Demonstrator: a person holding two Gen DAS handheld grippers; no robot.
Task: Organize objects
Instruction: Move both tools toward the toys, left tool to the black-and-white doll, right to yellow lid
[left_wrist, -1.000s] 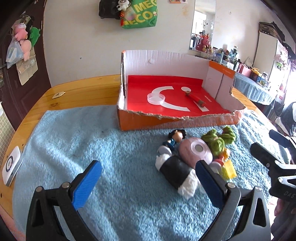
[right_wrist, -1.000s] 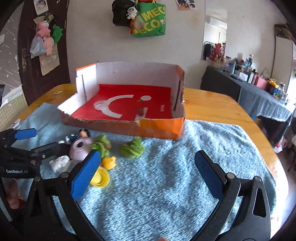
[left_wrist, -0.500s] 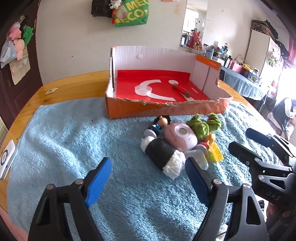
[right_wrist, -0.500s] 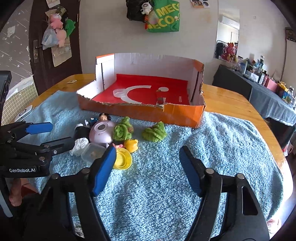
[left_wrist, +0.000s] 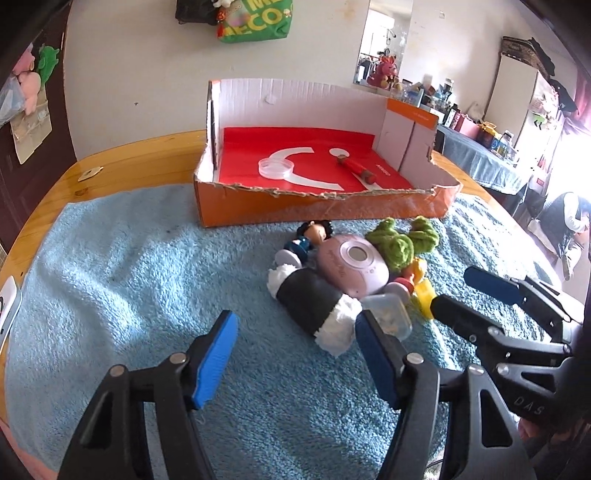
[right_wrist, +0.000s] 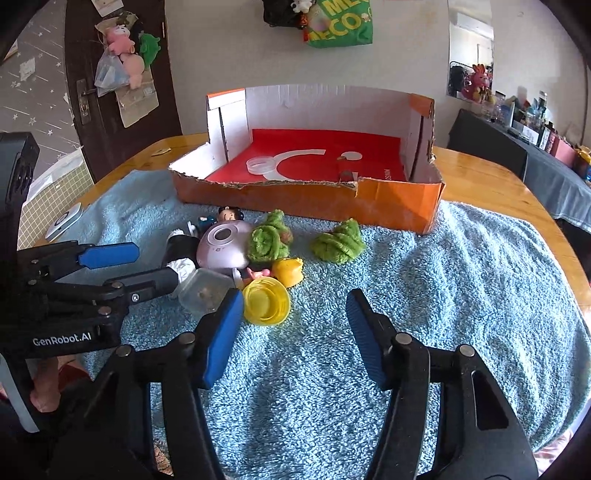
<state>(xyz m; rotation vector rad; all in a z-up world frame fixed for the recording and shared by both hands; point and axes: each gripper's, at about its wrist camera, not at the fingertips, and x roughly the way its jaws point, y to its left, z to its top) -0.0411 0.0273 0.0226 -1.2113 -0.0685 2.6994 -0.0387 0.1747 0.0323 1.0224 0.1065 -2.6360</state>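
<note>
Left gripper open above blue towel; black-and-white plush roll just beyond right fingertip. Orange cardboard box behind toy pile.

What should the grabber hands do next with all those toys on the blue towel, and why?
Probably ease the right gripper forward a little onto the yellow cup. Its jaws are open and empty, and the cup sits just ahead of its left finger, at the near edge of the toy pile. The orange box behind holds only a clear lid and a red stick.
</note>
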